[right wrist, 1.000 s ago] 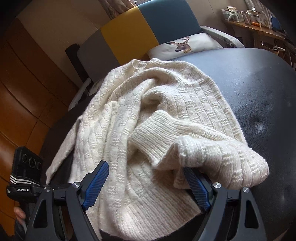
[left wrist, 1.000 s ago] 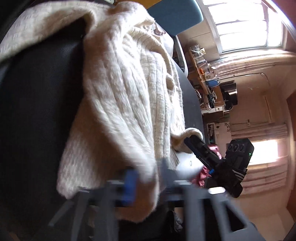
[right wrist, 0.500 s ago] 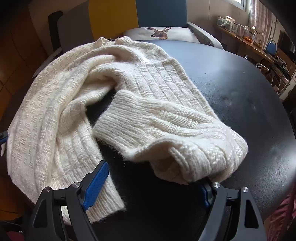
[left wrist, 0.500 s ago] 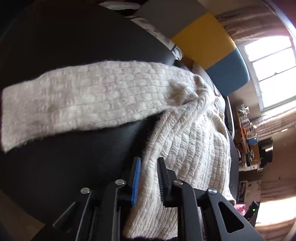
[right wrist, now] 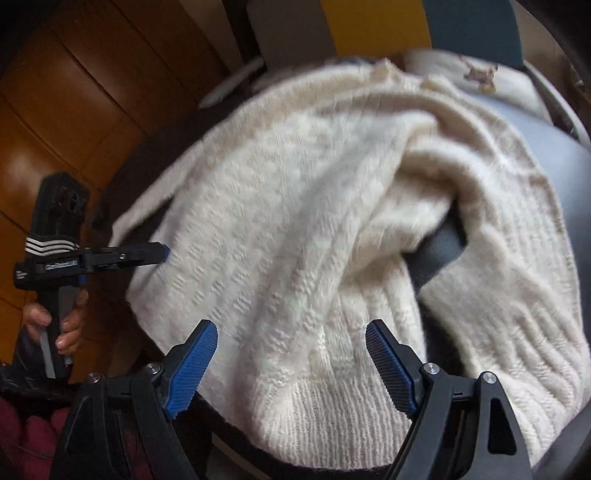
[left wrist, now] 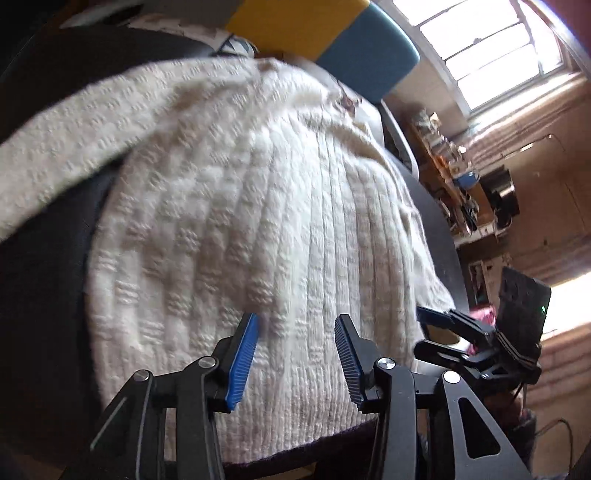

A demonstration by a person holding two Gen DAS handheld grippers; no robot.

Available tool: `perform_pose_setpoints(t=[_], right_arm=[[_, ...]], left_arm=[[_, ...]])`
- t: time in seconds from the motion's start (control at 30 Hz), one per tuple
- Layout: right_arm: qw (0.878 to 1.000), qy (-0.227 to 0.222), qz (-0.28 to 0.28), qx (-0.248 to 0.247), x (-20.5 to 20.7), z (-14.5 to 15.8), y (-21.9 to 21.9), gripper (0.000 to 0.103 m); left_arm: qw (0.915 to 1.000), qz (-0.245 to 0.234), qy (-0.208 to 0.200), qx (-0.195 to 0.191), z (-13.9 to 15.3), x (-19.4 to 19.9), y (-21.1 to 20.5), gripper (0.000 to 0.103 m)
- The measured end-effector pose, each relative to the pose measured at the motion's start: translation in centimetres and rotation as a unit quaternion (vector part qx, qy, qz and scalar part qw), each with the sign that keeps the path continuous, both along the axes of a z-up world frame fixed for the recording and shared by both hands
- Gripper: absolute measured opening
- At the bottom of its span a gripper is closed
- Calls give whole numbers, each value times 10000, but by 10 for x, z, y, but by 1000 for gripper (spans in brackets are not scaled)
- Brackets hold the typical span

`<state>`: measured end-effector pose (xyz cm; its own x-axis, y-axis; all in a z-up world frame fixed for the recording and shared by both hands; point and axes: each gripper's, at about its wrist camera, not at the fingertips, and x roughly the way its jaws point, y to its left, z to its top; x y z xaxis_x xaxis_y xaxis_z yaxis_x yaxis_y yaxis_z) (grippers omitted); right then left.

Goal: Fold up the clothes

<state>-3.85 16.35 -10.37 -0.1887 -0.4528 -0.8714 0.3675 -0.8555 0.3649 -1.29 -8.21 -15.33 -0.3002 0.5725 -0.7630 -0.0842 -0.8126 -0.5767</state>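
Note:
A cream knitted sweater lies spread over the black round table, hem towards me, one sleeve stretched out to the left. My left gripper hovers open just over the hem area with nothing pinched between its blue pads. In the right wrist view the sweater bunches on its right side, where a folded sleeve with a ribbed cuff leaves a gap of table showing. My right gripper is open above the ribbed hem. The left gripper shows at the sweater's left edge, held by a hand.
A chair with a grey, yellow and blue back stands behind the table, holding a deer-print cushion. Wooden panelling is on the left. A cluttered shelf and bright windows are to the right. Dark red cloth lies near the table's front.
My left gripper, shut on the sweater's edge half a second ago, has opened and let it go. The sweater's body now lies spread flatter. My right gripper stayed open and moved towards the hem.

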Motion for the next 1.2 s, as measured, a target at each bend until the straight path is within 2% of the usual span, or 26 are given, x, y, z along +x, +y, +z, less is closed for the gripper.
perform_pose_setpoints(t=[0.07,0.13,0.17,0.23,0.33,0.4,0.47,0.5,0.57,0.67,0.73,0.83,0.87,0.9,0.93,1.03,1.2], right_arm=[[9998,-145,-120,20,3,-4,10,85],[9991,-254,-319,79,8,-2,24,85],[9987,-263,-405,138,10,-2,31,85],[9975,-282,-595,251,14,2,41,85],[9958,-133,-835,355,18,17,42,85],[9955,244,-858,316,14,36,32,85],[9943,638,-844,147,7,57,19,85],[9943,748,-754,21,1,65,8,85],[9935,960,-567,-235,-11,79,-16,85],[9932,998,-342,-489,-26,87,-46,85],[9937,989,-183,-496,-45,84,-65,85],[9943,895,-154,-555,-67,74,-80,85],[9945,855,-172,-574,-73,71,-84,85],[9946,825,-225,-582,-78,68,-86,85],[9952,794,-240,-526,-84,63,-89,85],[9966,698,-280,-349,-101,47,-96,85],[9987,400,-280,140,-122,10,-108,85]], left_arm=[[9998,-92,167,-56,3,10,0,44],[9996,17,234,127,12,17,-20,44],[9993,181,261,172,15,21,-35,44],[9956,878,302,107,20,30,-85,44],[9743,2218,348,-196,25,50,-174,44],[9516,2993,253,-648,24,62,-226,45],[9326,3465,111,-1004,18,69,-264,45],[9280,3576,48,-1050,15,71,-276,45],[9269,3590,18,-1096,8,69,-285,48],[9314,3442,-3,-1181,0,58,-284,51],[9347,3311,-5,-1294,-5,48,-277,56],[9384,3104,42,-1520,-11,35,-265,57],[9383,3006,147,-1703,-11,31,-259,56],[9391,2865,245,-1882,-11,28,-252,42],[9415,2720,303,-1969,-12,26,-247,11],[9405,2773,434,-1914,-7,19,-252,12],[9205,3240,898,-1989,30,4,-292,11]])
